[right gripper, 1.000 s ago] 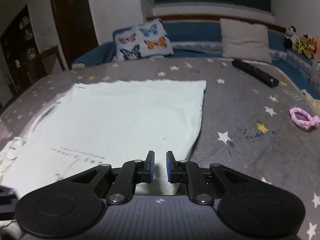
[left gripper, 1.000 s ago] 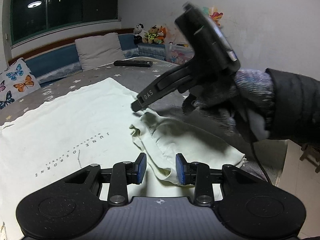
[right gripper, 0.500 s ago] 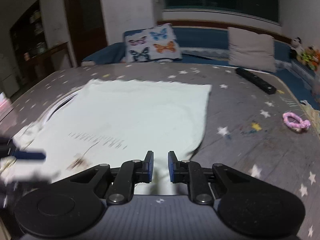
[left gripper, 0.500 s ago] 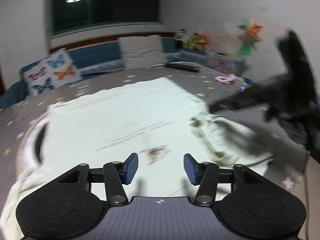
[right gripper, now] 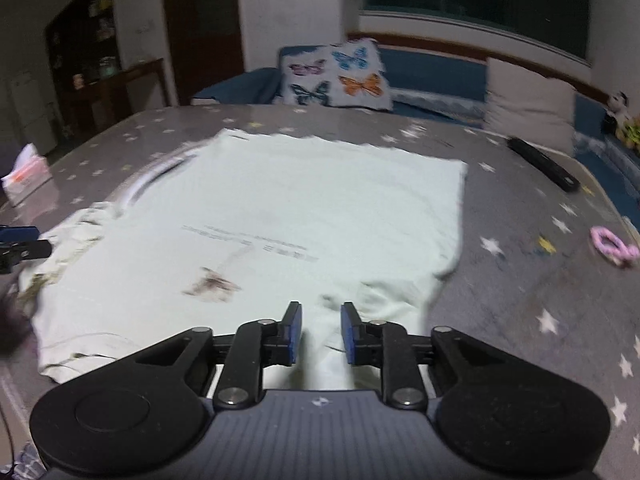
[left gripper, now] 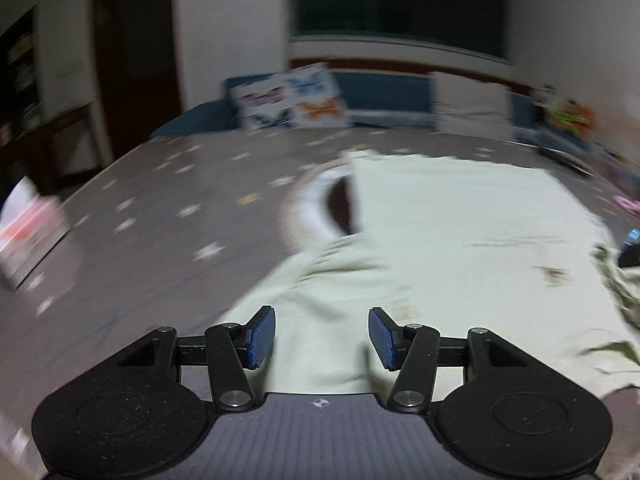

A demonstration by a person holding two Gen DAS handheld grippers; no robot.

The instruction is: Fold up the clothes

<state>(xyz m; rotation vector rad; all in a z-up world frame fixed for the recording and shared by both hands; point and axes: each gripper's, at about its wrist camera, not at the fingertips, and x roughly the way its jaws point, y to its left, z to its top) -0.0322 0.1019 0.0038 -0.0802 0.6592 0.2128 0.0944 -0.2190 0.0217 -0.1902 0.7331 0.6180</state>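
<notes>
A pale cream T-shirt (right gripper: 280,208) with a line of dark print lies spread flat on the grey star-patterned bed; it also shows in the left wrist view (left gripper: 460,232), blurred. My left gripper (left gripper: 322,336) is open and empty, just above the shirt's near sleeve (left gripper: 320,280). My right gripper (right gripper: 320,332) is open with a narrow gap and empty, over the shirt's other near sleeve (right gripper: 384,296). The left gripper's blue tips show at the left edge of the right wrist view (right gripper: 18,242).
A butterfly pillow (right gripper: 336,76) and a plain pillow (right gripper: 528,108) stand at the bed's far side. A black remote (right gripper: 544,164) and a pink ring toy (right gripper: 612,246) lie to the right. A tissue pack (right gripper: 26,176) sits at the bed's left edge.
My left gripper swung left from the right sleeve to the left sleeve and opened wider. My right gripper opened slightly and dropped nearer the right sleeve.
</notes>
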